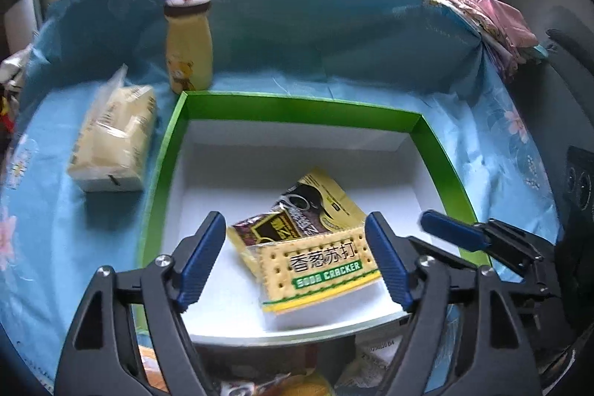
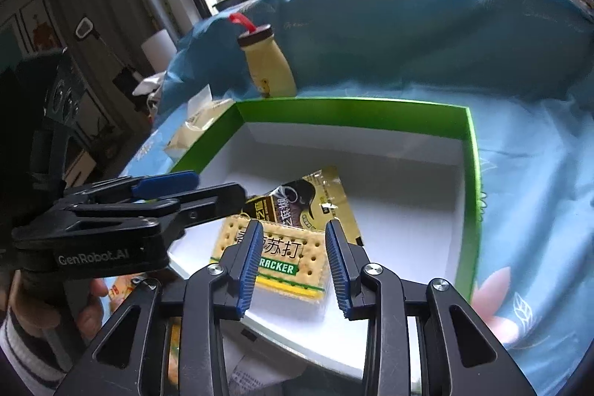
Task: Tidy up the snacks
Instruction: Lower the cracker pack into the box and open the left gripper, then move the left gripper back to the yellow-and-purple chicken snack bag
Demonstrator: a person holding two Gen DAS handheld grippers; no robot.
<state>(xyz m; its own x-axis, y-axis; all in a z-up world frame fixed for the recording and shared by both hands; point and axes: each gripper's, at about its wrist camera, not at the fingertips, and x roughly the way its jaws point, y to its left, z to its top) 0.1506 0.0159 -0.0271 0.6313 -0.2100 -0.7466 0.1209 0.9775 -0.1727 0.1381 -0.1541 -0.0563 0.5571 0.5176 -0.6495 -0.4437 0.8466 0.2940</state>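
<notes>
Left gripper point(image 1: 295, 257): spread wide, empty, over cracker pack point(image 1: 326, 270) in green box point(image 1: 297, 106).
Right gripper point(image 2: 293, 264): parted, empty.
Next: fetch wafer pack point(image 1: 115, 140) beside box; pinch its sides gently.

Box point(image 1: 174, 151) far half free beyond packets point(image 1: 319, 247)

Soda cracker pack point(image 1: 326, 270) lies in the box point(image 1: 297, 106) atop another packet point(image 1: 315, 206); bottle point(image 1: 188, 47) behind the box, bread pack point(image 1: 115, 140) left.
</notes>
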